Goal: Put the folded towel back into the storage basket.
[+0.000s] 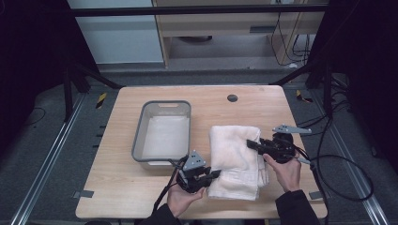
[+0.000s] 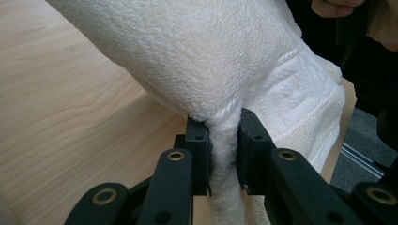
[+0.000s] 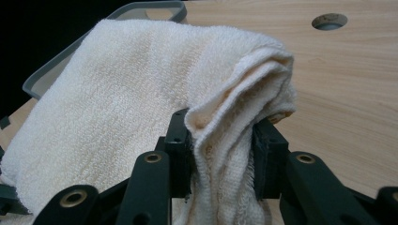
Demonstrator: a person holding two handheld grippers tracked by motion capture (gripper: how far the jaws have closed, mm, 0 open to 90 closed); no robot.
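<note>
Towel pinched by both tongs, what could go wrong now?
The left tongs pinch just a thin fold of the towel, so it might slip free when lifted. The right tongs hold bunched layers that could come unfolded. The grey bin sits close beside it, so a swinging towel might bump it.

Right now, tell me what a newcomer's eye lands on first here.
The folded white towel on the right half of the wooden table, pinched at once by both grippers: the left gripper bites its near-left edge, the right gripper its right side. Just left of it sits a grey tub lined with white cloth.
</note>
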